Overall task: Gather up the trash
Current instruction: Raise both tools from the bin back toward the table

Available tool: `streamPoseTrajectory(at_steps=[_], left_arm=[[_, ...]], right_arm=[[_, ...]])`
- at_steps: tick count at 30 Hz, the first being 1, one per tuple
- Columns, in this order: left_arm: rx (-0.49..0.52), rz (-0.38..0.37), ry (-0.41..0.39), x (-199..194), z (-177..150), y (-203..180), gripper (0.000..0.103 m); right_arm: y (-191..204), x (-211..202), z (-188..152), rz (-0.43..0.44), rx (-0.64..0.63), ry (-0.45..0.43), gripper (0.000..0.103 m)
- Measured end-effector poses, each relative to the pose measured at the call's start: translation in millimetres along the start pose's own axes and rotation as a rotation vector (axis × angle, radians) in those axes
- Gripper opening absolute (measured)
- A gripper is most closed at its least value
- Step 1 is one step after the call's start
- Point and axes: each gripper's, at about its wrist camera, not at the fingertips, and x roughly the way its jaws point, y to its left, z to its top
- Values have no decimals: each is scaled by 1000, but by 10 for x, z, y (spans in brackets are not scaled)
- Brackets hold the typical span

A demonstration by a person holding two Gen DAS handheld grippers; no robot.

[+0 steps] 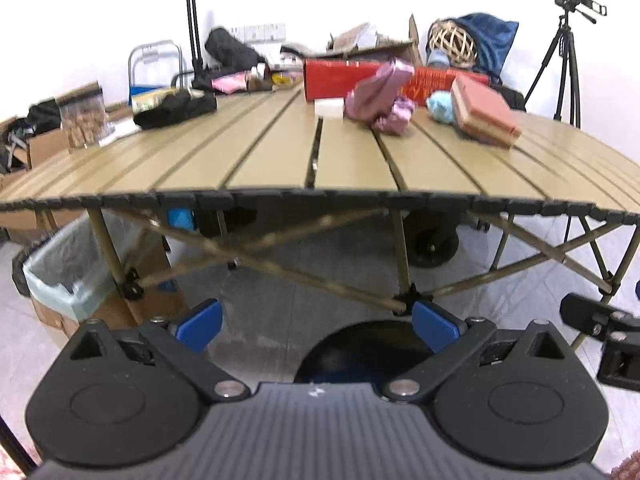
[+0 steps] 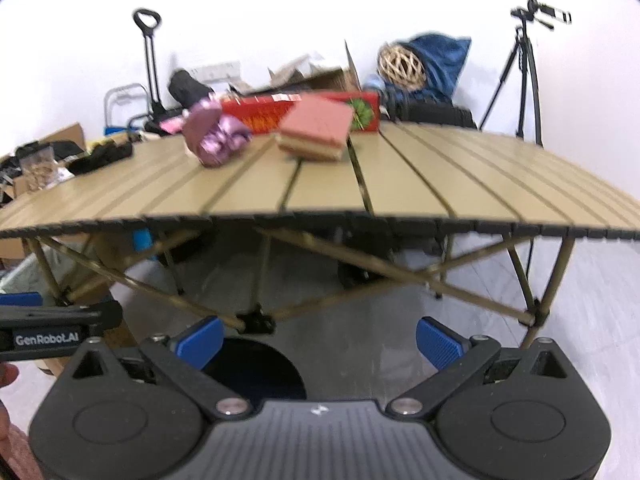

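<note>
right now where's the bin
In the left wrist view the lined bin sits on the floor at lower left, beside the table's left leg.

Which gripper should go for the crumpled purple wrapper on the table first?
Left, probably. In its view the purple wrapper sits nearly straight ahead of the open left gripper; for the right gripper, also open, it lies off to the left. The lined bin is also on the left.
</note>
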Motion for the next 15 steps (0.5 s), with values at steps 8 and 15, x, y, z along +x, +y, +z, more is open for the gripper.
streamPoseTrajectory(at_steps=[8,15], left_arm=[[-12,-4,-91,-120,205,36,103],[-29,-14,-127,-104,381,62,103]], right_arm=[[-91,-215,212,12,24,-140,103],[-114,-187,394,13,21,-185,103]])
